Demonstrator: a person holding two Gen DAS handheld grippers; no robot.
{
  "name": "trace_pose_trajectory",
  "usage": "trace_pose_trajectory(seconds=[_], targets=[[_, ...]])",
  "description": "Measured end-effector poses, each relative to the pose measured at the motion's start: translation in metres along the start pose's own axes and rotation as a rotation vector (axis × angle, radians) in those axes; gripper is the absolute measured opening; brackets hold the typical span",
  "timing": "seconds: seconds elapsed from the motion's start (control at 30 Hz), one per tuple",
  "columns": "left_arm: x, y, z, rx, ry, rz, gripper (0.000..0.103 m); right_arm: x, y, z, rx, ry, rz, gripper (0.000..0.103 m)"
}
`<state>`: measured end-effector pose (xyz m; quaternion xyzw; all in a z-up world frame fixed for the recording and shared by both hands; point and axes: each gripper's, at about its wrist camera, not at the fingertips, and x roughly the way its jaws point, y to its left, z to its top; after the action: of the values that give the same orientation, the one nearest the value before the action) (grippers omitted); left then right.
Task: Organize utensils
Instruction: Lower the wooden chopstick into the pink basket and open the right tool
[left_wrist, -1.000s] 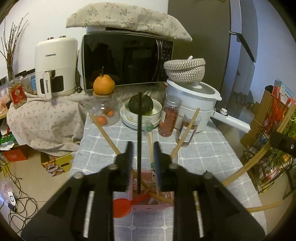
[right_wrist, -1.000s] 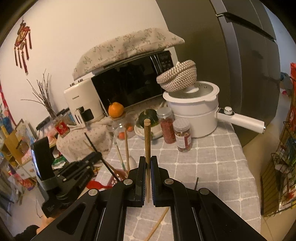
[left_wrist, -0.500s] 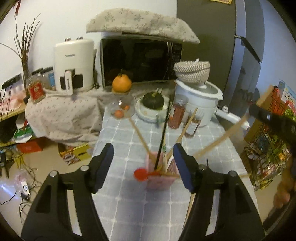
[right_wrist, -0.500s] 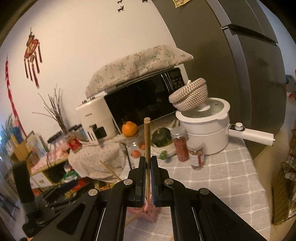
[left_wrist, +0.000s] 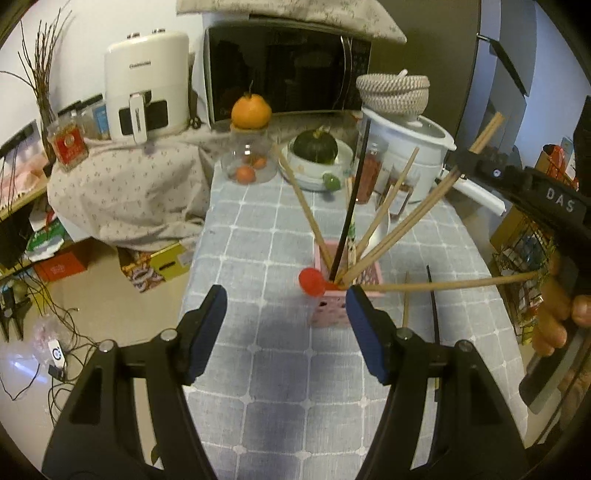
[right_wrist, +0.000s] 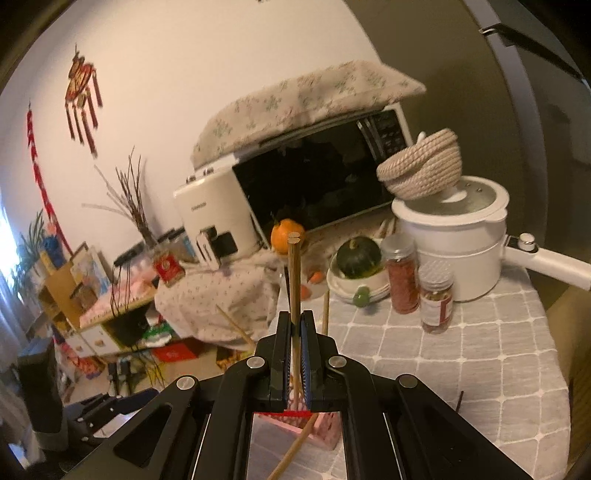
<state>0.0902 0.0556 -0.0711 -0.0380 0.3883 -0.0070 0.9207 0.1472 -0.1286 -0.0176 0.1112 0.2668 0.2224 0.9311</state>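
A pink utensil holder (left_wrist: 327, 314) stands mid-table on the grey checked cloth (left_wrist: 280, 369). Several wooden chopsticks, one black chopstick (left_wrist: 351, 206) and a red spoon (left_wrist: 312, 281) lean in it. My left gripper (left_wrist: 286, 299) hangs open just in front of the holder, with nothing between its blue pads. My right gripper (right_wrist: 294, 325) is shut on a pair of wooden chopsticks (right_wrist: 294, 277). In the left wrist view that right gripper (left_wrist: 465, 158) comes in from the upper right, and the lower ends of its chopsticks (left_wrist: 417, 206) reach into the holder. A black chopstick (left_wrist: 433, 299) and a wooden one (left_wrist: 406, 302) lie beside the holder.
Behind the holder stand two spice jars (right_wrist: 402, 277), stacked plates with a green squash (left_wrist: 314, 147), a glass jar topped by an orange (left_wrist: 251, 110), a white pot (right_wrist: 461, 236) carrying a woven basket, a microwave (left_wrist: 288, 70) and an air fryer (left_wrist: 144, 81). A person's hand (left_wrist: 554, 317) shows at the right. The table's left edge drops to a cluttered floor.
My left gripper opened, let go of the black chopstick in the holder and drew back. My right gripper carried its wooden chopsticks left over the holder.
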Motion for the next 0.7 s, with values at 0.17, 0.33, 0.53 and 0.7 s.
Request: trace_pose_trajectory(seconds=[0.17, 0.33, 0.53, 0.7], targets=[[0.004, 0.002, -0.002, -0.006, 0.018, 0.002, 0.068, 0.018, 0.002, -0.01, -0.028, 0.053, -0.007, 0.005], [0.008, 0.0, -0.002, -0.011, 0.035, -0.008, 0.068, 0.028, 0.001, -0.017, -0.025, 0.083, -0.006, 0.009], [0.012, 0.0, -0.004, -0.016, 0.061, -0.029, 0.068, 0.016, -0.008, -0.013, 0.026, 0.058, 0.004, 0.028], [0.017, 0.0, -0.006, -0.03, 0.087, -0.052, 0.068, -0.001, -0.016, -0.001, 0.061, 0.009, 0.015, 0.036]])
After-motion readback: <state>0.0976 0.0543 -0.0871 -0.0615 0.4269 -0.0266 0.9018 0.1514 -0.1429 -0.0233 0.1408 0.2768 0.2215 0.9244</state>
